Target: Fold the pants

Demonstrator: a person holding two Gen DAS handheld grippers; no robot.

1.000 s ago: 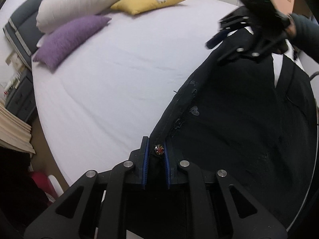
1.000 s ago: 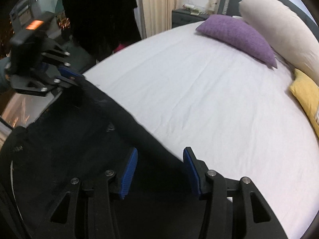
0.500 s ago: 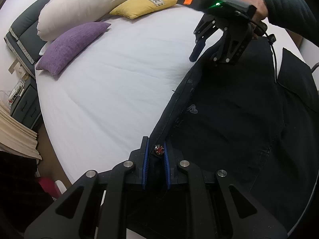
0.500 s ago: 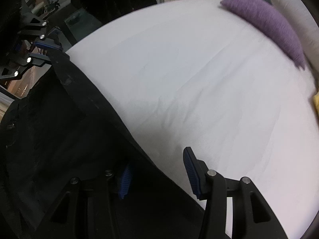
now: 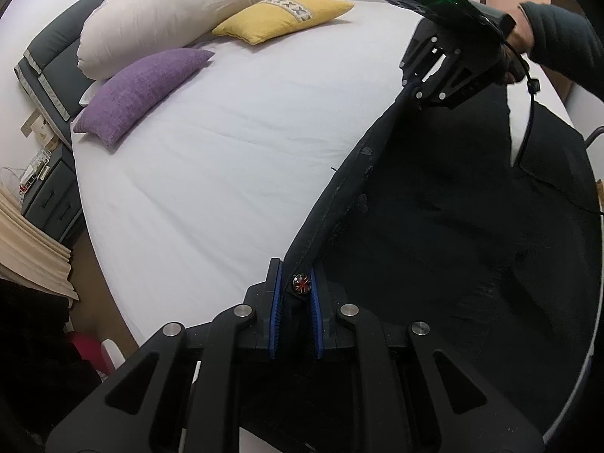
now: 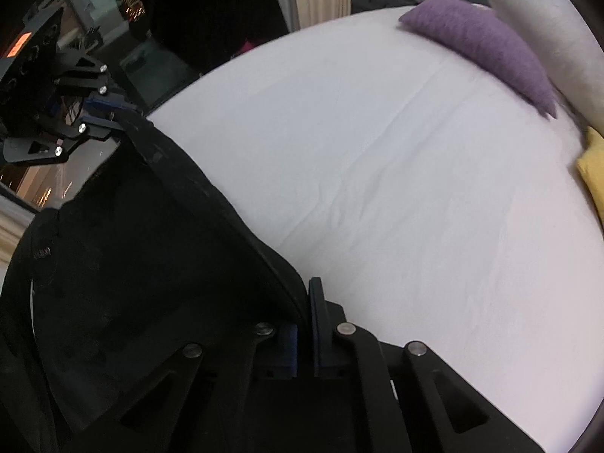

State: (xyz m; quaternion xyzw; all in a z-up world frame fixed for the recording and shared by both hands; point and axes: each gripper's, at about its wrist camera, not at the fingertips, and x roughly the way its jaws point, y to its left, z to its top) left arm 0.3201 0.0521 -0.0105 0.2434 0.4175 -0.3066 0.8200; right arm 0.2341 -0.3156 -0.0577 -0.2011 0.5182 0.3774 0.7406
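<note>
While stretched taut along its thick stitched waistband, black pants (image 5: 434,226) of heavy matte cloth, spread over the near part of a smooth white bedsheet (image 5: 226,151). Left gripper (image 5: 295,294): ribbed blue pads pinched tight on the waistband end beside a small round red-patterned button (image 5: 302,282). Right gripper (image 6: 304,336): angular black fingers clamped hard on the opposite waistband end, cloth between the pads. Beyond, a nubby purple cushion (image 5: 139,90), a plump cream pillow (image 5: 170,19) and a yellow cushion (image 5: 283,15) with a patterned band.
</note>
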